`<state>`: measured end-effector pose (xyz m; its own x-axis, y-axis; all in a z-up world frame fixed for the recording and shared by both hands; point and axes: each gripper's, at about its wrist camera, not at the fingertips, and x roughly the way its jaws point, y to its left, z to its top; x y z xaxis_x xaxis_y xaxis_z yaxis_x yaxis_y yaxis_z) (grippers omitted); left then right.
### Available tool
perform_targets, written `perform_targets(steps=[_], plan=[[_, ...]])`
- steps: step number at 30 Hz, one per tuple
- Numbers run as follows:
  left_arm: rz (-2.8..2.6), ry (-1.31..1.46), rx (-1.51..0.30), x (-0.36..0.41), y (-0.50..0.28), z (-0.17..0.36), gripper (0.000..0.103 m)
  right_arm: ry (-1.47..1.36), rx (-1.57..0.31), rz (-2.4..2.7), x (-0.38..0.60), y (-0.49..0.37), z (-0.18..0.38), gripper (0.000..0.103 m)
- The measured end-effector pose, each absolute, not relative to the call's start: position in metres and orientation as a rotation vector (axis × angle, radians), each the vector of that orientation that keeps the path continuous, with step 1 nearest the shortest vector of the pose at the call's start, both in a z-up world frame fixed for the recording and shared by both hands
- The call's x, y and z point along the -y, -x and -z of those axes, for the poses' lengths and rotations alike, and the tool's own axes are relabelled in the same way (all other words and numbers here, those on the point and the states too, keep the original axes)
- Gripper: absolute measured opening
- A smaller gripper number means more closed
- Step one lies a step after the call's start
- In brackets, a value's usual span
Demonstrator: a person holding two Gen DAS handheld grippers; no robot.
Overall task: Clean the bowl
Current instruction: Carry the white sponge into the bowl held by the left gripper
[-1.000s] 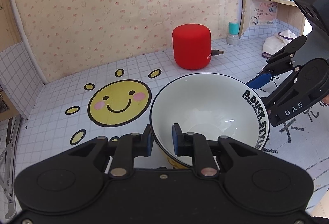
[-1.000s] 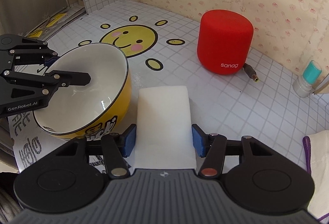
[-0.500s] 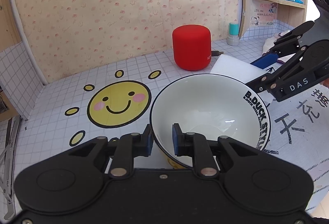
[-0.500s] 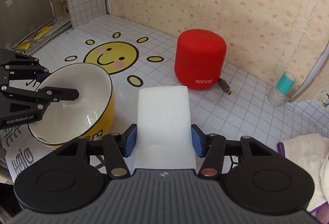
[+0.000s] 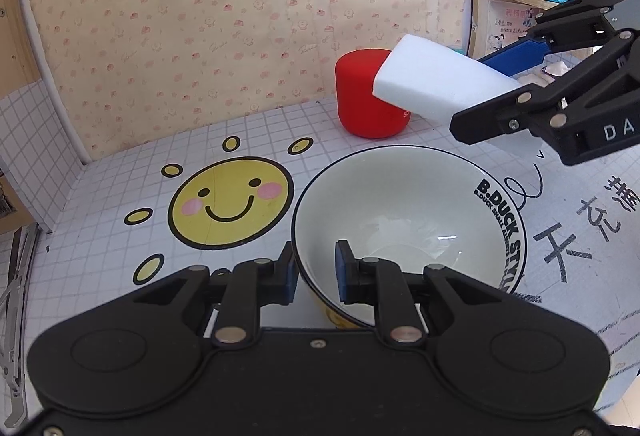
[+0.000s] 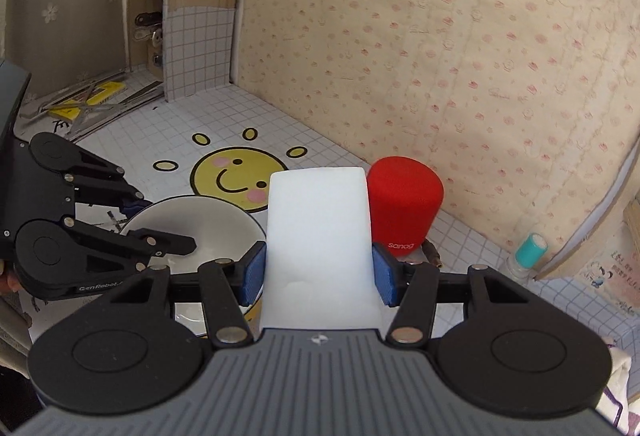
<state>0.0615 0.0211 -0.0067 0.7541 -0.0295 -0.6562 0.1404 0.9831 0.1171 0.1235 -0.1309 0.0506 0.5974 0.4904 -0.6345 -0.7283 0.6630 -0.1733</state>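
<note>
Risen: right claw (image 6: 317, 272) clamping blocky white sponge (image 6: 320, 236).

The wide white-lined, yellow-sided ceramic bowl (image 5: 408, 220) is lying open from above, its hollow blocked only at the near rim, where the left gripper (image 5: 316, 272) is clamping the wall. Just behind the bowl the squat red fabric-covered cylinder speaker (image 5: 362, 96) is standing in the way of any approach from the back wall. The right gripper (image 6: 318, 272), pinching a white foam sponge block (image 6: 320, 236), is hanging over the tiled tabletop (image 5: 120, 196) between speaker and bowl. The tiles bearing the yellow smiling sun sticker (image 5: 230, 202) are offering free passage to the bowl's left.
</note>
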Motion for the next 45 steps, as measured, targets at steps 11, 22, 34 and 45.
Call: perform_targets(steps=[11,22,34,45], plan=[[0.095,-0.163,-0.705,-0.02,-0.064,0.007,0.02,0.576,-0.594,-0.741,0.104,-0.104,-0.047,0.057],[0.101,-0.152,-0.697,-0.021,-0.064,0.006,0.02,0.543,-0.651,-0.731,0.099,-0.112,-0.04,0.057],[0.109,-0.143,-0.692,-0.023,-0.064,0.005,0.02,0.62,-0.635,-0.716,0.086,-0.107,-0.036,0.058],[0.112,-0.144,-0.689,-0.025,-0.064,0.006,0.02,0.68,-0.619,-0.75,0.079,-0.099,-0.031,0.06]])
